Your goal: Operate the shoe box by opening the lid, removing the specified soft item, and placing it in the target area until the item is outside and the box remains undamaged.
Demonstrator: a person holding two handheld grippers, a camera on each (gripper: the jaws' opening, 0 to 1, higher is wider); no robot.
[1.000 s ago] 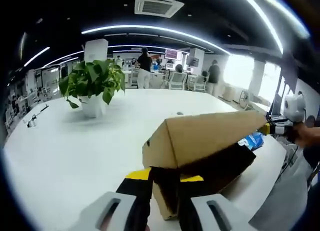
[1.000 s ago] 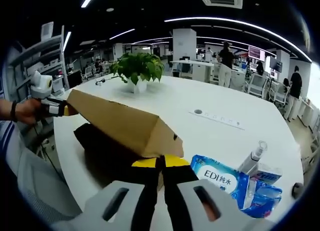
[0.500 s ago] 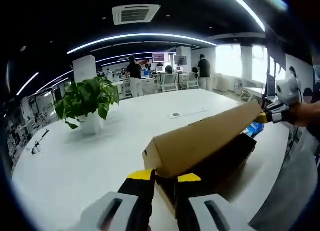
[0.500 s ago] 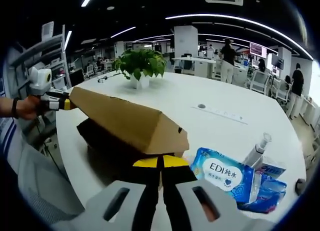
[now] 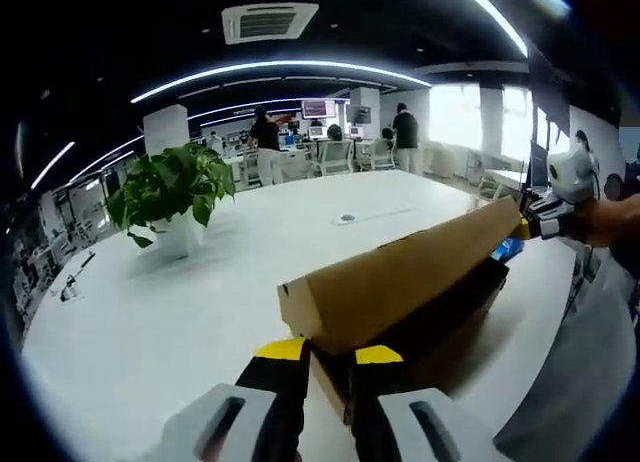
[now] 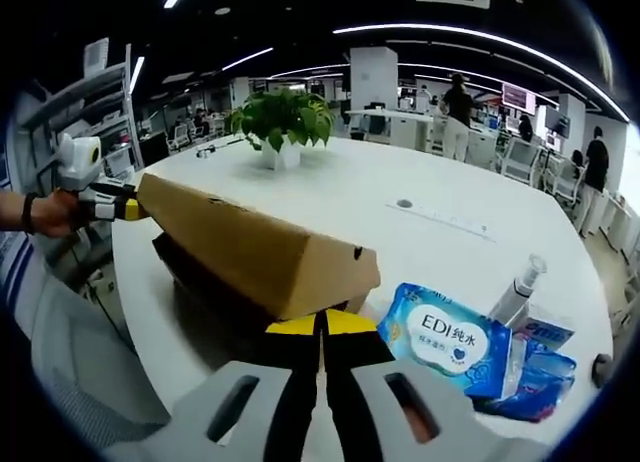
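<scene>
The brown cardboard shoe-box lid point(image 5: 400, 277) is raised off the box point(image 5: 455, 317), whose inside looks dark; I cannot make out any item in it. My left gripper point(image 5: 330, 354) is shut on one end of the lid, yellow tips either side of the end wall. At the far end, my right gripper point(image 5: 535, 227) holds the lid's other corner. In the right gripper view the lid point(image 6: 240, 242) slopes over the box point(image 6: 190, 272), my right gripper point(image 6: 321, 324) is shut under its near end, and my left gripper point(image 6: 112, 210) grips the far end.
A potted plant point(image 5: 175, 197) stands on the white table point(image 5: 150, 322). A blue wet-wipes pack point(image 6: 450, 347), a spray bottle point(image 6: 518, 294) and more blue packs point(image 6: 535, 377) lie right of the box. People stand at desks in the background. A light sleeve point(image 6: 60, 352) is close.
Both grippers have kept hold of the lid. In the left gripper view the lid now shows more edge-on and lower; the cameras shifted slightly with the hands.
</scene>
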